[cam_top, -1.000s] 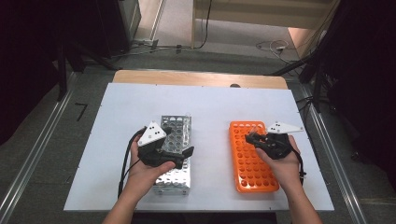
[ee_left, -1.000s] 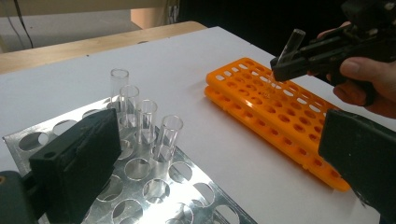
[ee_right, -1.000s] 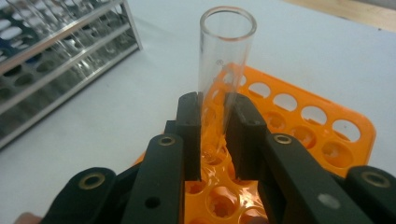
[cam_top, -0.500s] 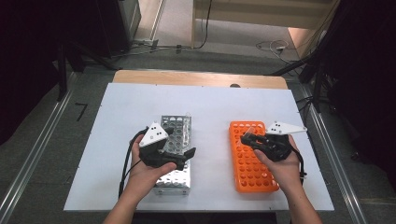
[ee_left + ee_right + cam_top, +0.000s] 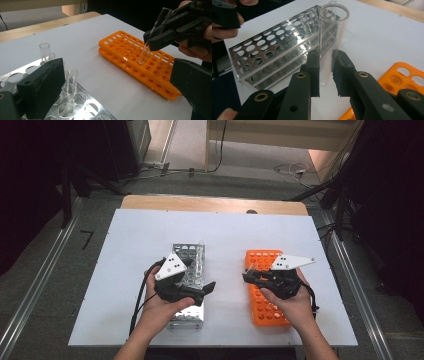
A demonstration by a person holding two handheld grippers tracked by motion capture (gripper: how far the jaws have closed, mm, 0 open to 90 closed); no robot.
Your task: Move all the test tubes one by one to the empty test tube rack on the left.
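White table (image 5: 150, 235) — two racks; right claw (image 5: 325, 65) clamps one tube (image 5: 332, 37), left claw (image 5: 112, 82) wide.

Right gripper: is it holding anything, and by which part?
Yes. The right gripper holds a clear test tube pinched around its middle, open end up and rounded bottom over the orange rack. The left gripper holds nothing.

1. No readable text, label, brand or number shows in any view.
2. The grey three-cornered plate (image 5: 172, 265) near the middle of the high view carries only small dark dots, not letters.
3. On the grey floor (image 5: 50, 270) at the left of the high view there is a dark mark (image 5: 86, 239) shaped like a "7"; it may only be tape.
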